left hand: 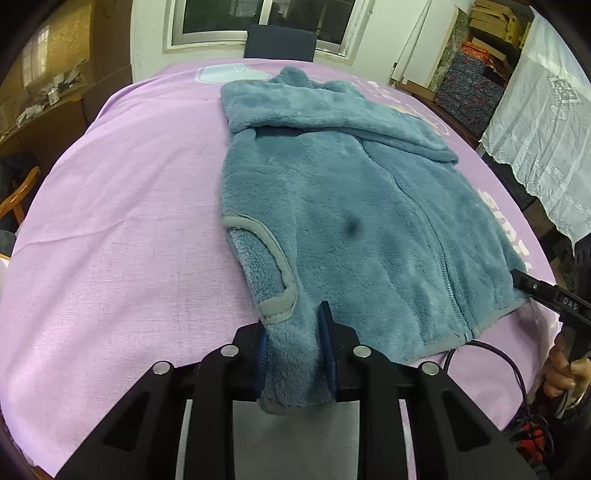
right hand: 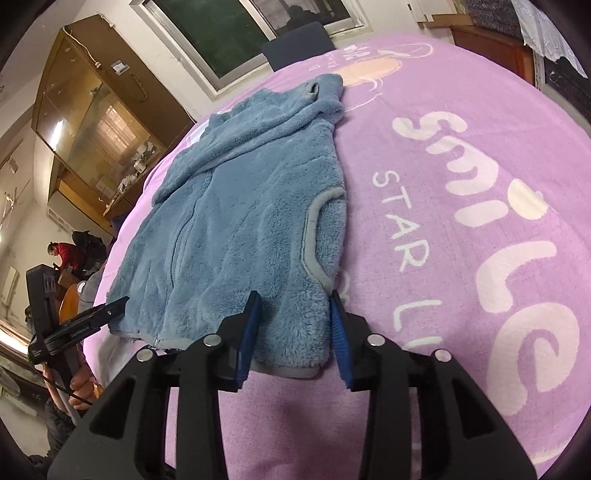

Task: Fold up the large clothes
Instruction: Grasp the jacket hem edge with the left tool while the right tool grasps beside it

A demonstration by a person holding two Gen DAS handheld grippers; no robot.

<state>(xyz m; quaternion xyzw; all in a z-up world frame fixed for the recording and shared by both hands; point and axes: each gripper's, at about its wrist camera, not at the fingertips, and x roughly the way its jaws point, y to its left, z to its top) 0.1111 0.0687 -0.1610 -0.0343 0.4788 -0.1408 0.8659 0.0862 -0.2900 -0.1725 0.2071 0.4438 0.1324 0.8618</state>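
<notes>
While the blue fleece jacket (left hand: 332, 206) lies spread flat on the lilac cloth (left hand: 129, 221) covering the bench, its hem is at the near edge and its collar and folded sleeve at the far end, toward the window (left hand: 262, 18). The left tongs (left hand: 295, 350) sit at the jacket's near left corner, just below the grey-trimmed pocket (left hand: 266, 266); a bunched fold of hem runs between the blue pads, which press on it from both sides, so these tongs are clenched on the fleece. The right tongs (right hand: 295, 332) are at the near right corner, beside the other grey-trimmed pocket (right hand: 325, 236). The hem corner fills the gap between their pads, and both touch the fabric; whether they truly squeeze it I cannot tell for sure, though it looks gripped. White lettering (right hand: 472, 192) on the cloth lies to the right of the jacket.
</notes>
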